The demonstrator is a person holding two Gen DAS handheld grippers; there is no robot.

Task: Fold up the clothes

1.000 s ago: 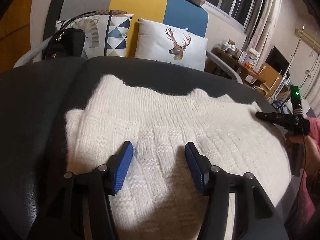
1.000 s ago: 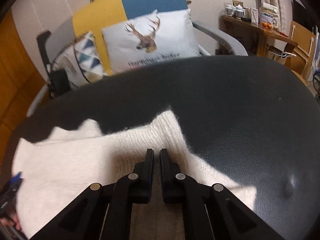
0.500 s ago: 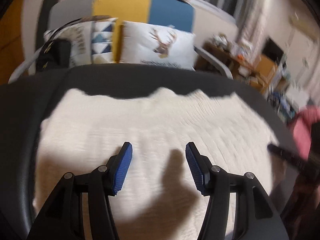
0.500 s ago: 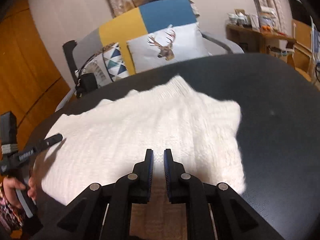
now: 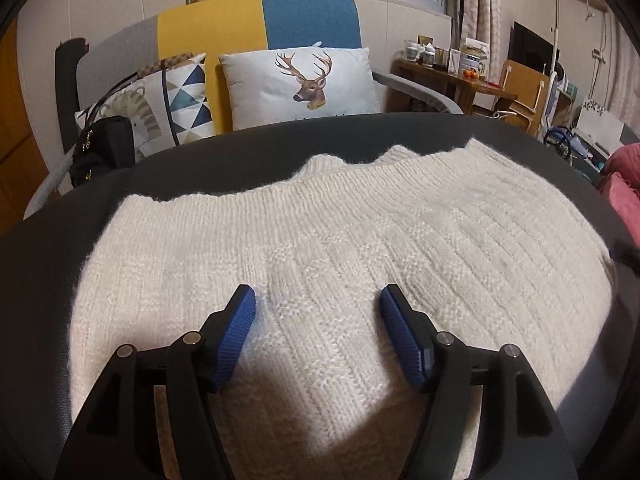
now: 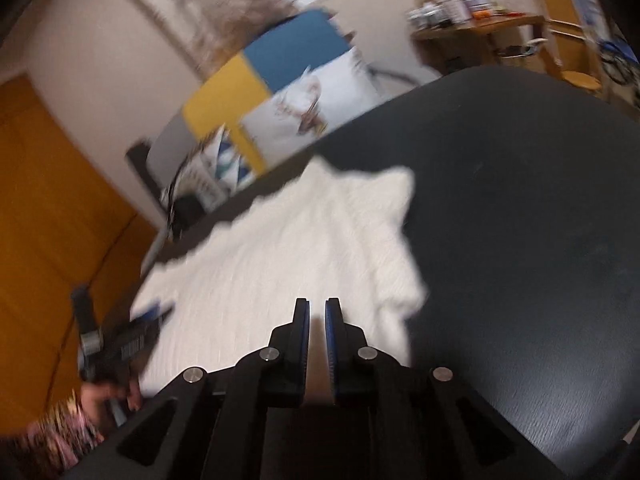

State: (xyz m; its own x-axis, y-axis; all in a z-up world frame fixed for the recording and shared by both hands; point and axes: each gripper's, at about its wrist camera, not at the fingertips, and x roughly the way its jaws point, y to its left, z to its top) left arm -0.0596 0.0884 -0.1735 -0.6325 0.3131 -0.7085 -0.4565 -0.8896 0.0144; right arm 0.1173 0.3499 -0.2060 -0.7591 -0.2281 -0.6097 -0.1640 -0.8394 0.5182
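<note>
Sweater (image 5: 344,248): white knit, spread flat on the dark table (image 5: 52,248); ragged far edge, ribbed texture running toward the right side.
Left tongs (image 5: 318,306): blue pads wide apart, poised over the near middle of the sweater, nothing between them; whether the tips touch the knit cannot be told.
Right tongs (image 6: 316,312): pads nearly together with a thin gap, holding nothing, above the sweater's near right part; this view is motion-blurred.
Left tongs, seen from the right wrist (image 6: 150,312): at the sweater's left edge, held by a hand (image 6: 108,394) in a patterned sleeve.
Table, right half (image 6: 520,240): bare dark surface beside the sweater.
Sofa (image 5: 256,28): beyond the far table edge, yellow and blue back, carrying a deer cushion (image 5: 300,80), a triangle-print cushion (image 5: 180,96) and a black bag (image 5: 102,150).
</note>
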